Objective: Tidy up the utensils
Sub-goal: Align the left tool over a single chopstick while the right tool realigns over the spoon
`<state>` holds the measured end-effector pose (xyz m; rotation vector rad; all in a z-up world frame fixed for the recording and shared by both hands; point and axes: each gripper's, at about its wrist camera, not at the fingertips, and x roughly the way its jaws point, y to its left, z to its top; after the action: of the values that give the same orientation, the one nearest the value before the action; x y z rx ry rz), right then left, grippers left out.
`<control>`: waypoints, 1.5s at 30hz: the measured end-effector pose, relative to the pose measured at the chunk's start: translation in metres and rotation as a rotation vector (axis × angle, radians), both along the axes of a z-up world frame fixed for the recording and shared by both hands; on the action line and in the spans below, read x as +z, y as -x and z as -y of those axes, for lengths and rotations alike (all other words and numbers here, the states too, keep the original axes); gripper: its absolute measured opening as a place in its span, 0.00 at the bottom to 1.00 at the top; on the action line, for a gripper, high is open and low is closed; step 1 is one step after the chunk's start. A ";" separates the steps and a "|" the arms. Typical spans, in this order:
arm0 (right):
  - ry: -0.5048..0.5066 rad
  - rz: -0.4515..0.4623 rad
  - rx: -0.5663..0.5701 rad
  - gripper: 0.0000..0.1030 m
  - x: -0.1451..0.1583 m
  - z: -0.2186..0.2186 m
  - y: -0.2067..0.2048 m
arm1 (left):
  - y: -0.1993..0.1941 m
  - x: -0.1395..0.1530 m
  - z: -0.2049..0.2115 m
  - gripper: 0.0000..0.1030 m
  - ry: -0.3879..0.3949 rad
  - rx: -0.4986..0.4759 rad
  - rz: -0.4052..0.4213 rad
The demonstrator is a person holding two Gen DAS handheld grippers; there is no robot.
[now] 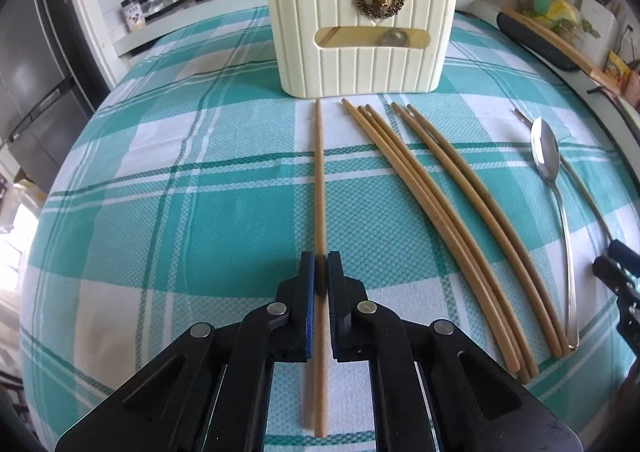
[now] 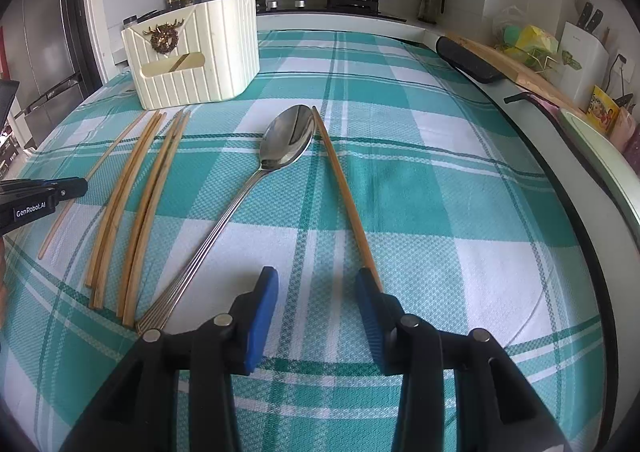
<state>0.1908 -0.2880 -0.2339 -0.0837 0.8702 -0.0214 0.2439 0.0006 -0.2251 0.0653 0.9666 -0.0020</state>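
Wooden and pale, a single chopstick (image 1: 319, 188) is clamped between the closed blue pads of the left gripper (image 1: 321, 272); it runs straight ahead from the jaws toward the cream ribbed holder (image 1: 362, 28), its far tip lying just short of the holder's base. Five further chopsticks are laid on the teal checked tablecloth (image 1: 160, 180) to the right of the held one, grouped as a bundle of three (image 1: 424, 208) and a pair (image 1: 476, 200), the groups lying close together. One metal spoon (image 2: 256, 180) is placed beyond them, bowl toward the holder. One more chopstick (image 2: 344, 188) is seen in the right wrist view, its near end touching the inner face of the right-hand pad of the right gripper (image 2: 316, 276), whose jaws stand partly apart with only cloth between them, so nothing is gripped. Seven chopsticks and one spoon are thus counted outside the holder. Through the holder's front window a tan strip and a round grey object are visible; what they are cannot be told.
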 end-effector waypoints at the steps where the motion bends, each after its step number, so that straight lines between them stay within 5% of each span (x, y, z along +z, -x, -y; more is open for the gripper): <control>1: -0.003 0.000 0.000 0.40 0.000 0.000 0.000 | 0.005 0.000 -0.004 0.04 -0.001 0.013 0.000; 8: -0.005 -0.001 -0.004 0.41 0.000 0.001 -0.001 | 0.060 0.003 -0.025 0.08 0.023 0.061 -0.034; 10: 0.000 0.000 -0.005 0.41 0.000 0.000 -0.001 | 0.066 0.004 -0.027 0.27 0.043 0.045 -0.044; 12: -0.001 0.000 -0.005 0.41 0.000 0.000 -0.001 | 0.066 0.006 -0.034 0.62 0.087 0.046 -0.047; 16: -0.040 -0.001 -0.040 0.46 0.002 0.004 0.001 | 0.056 0.007 -0.046 0.63 0.114 0.043 -0.053; 19: -0.180 -0.009 -0.055 0.46 0.008 0.009 -0.002 | 0.051 0.004 -0.053 0.63 0.113 0.052 -0.059; 29: -0.385 -0.076 -0.077 0.47 0.005 0.015 -0.058 | 0.058 0.005 -0.068 0.63 0.140 0.092 -0.039; 38: -0.227 -0.060 0.068 0.55 0.002 -0.037 -0.115 | 0.058 0.003 -0.071 0.63 0.135 0.104 -0.041; 41: -0.213 -0.066 0.198 0.54 0.001 -0.053 -0.114 | 0.058 0.002 -0.071 0.63 0.130 0.104 -0.044; 45: -0.144 -0.066 0.185 0.54 0.003 -0.056 -0.097 | 0.057 0.002 -0.072 0.63 0.135 0.098 -0.049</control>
<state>0.2881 -0.2317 -0.2312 -0.0294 0.9243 0.2179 0.1870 0.0721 -0.2227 -0.1063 1.0156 0.0212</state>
